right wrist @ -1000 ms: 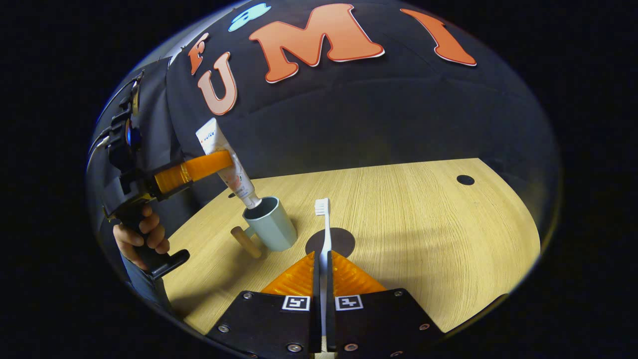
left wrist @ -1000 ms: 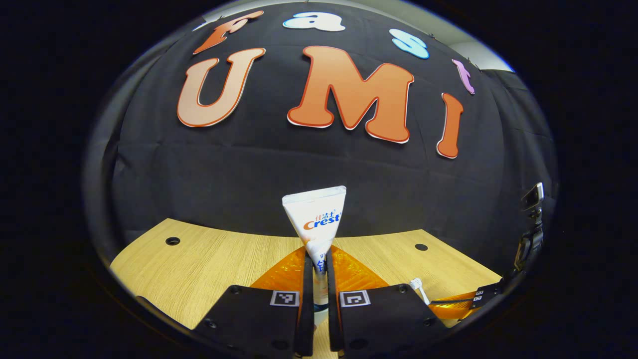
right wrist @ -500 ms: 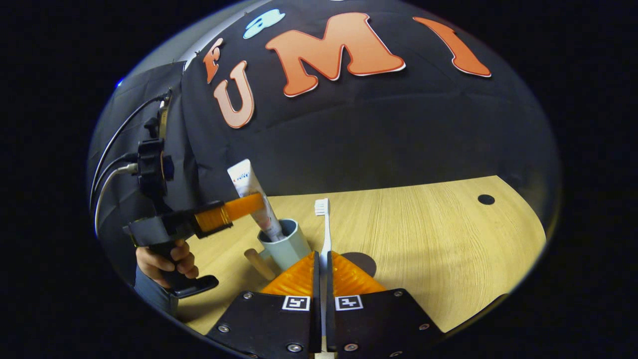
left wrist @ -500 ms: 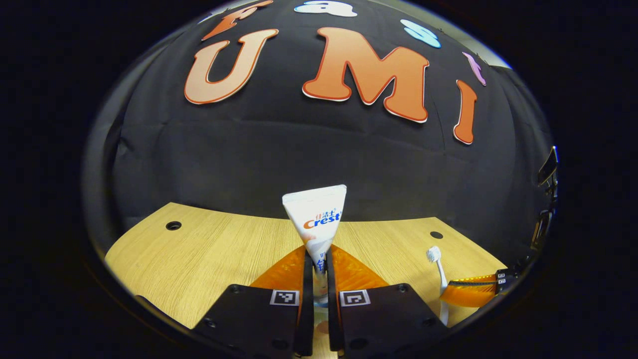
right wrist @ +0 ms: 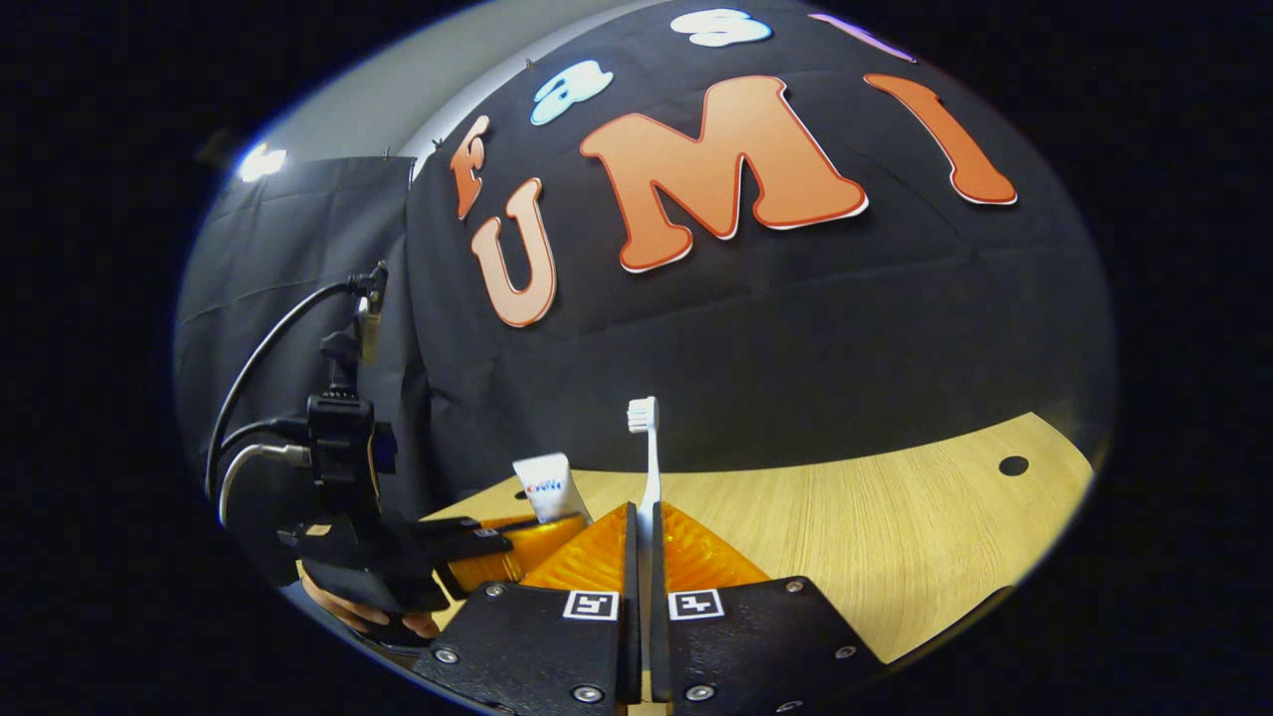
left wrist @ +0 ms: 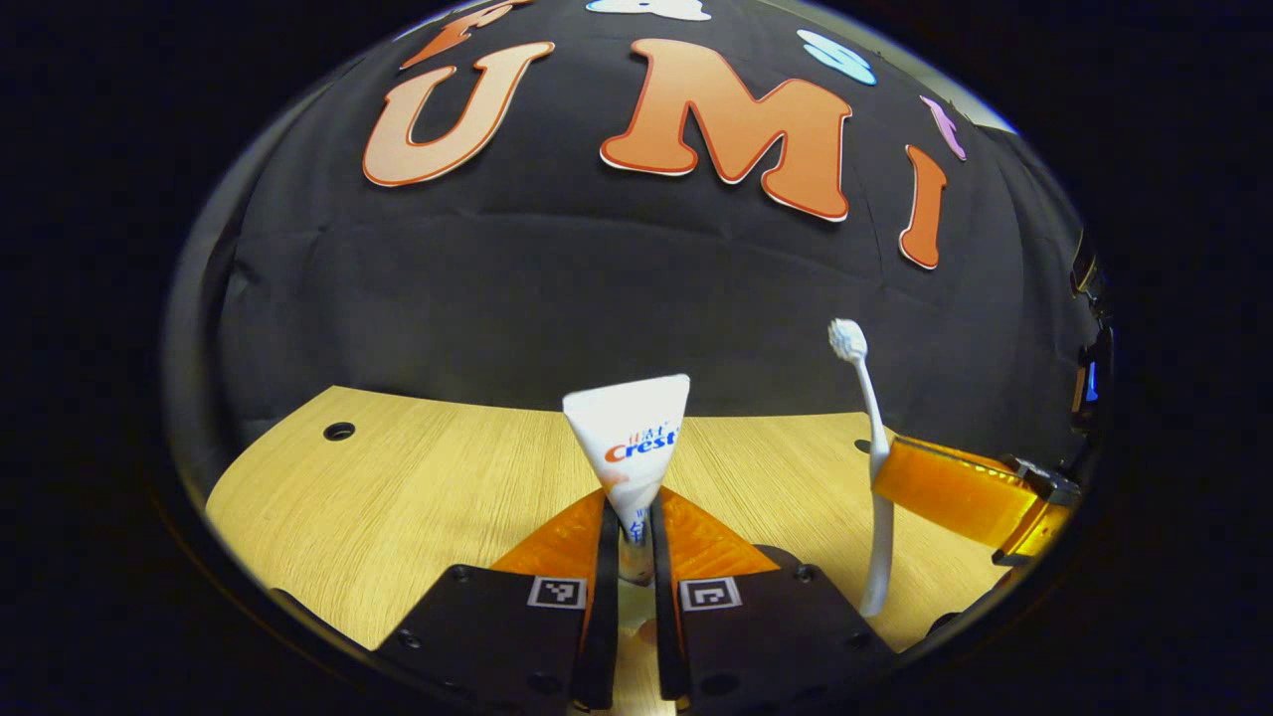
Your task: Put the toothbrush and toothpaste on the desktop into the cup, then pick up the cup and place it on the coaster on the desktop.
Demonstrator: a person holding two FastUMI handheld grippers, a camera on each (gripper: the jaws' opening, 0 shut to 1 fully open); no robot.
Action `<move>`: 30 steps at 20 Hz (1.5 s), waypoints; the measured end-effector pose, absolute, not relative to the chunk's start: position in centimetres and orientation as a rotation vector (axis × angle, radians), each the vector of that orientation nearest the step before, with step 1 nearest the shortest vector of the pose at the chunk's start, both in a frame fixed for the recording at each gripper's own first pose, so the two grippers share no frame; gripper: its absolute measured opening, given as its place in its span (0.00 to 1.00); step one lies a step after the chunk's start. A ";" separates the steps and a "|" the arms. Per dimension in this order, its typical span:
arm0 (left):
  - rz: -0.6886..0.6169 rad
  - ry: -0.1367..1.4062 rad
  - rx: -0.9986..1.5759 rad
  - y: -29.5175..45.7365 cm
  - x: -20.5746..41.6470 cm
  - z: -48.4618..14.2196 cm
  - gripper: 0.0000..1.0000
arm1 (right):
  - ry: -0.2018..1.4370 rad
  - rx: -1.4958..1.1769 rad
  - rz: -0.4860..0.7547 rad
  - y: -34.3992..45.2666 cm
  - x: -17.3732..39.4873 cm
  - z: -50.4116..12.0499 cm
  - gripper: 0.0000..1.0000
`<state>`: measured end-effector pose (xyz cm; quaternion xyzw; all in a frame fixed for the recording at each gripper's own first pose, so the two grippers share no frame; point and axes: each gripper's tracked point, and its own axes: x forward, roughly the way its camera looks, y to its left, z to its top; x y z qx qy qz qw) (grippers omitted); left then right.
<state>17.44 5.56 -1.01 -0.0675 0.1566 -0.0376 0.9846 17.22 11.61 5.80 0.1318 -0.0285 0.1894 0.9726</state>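
Observation:
In the left gripper view my left gripper [left wrist: 629, 522] is shut on a white toothpaste tube [left wrist: 629, 438], which stands upright with its crimped end up; its lower end is hidden between the fingers. To its right a white toothbrush [left wrist: 867, 447] stands bristles up, held by my right gripper's fingers [left wrist: 945, 487]. In the right gripper view my right gripper [right wrist: 644, 522] is shut on the toothbrush [right wrist: 649, 467], upright above the table. Low at the left there, the left gripper [right wrist: 487, 547] holds the toothpaste tube [right wrist: 547, 485], and a hand [right wrist: 373, 619] grips its handle.
The light wooden tabletop [left wrist: 398, 497] runs to the black cloth wall and has small round holes [left wrist: 338, 431] [right wrist: 1013, 464]. Cables [right wrist: 264, 398] hang from the left gripper's body. Bare wood [right wrist: 895, 537] lies to the right of my right gripper.
The left gripper lowered the toothpaste toward the cup. The right gripper rose with the toothbrush and closed in beside the left one; cup and dark coaster slid below the right gripper view.

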 end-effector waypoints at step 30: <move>0.006 0.182 -0.063 9.7 9.5 4.3 0.90 | -0.287 0.300 0.452 16.7 23.4 6.1 0.07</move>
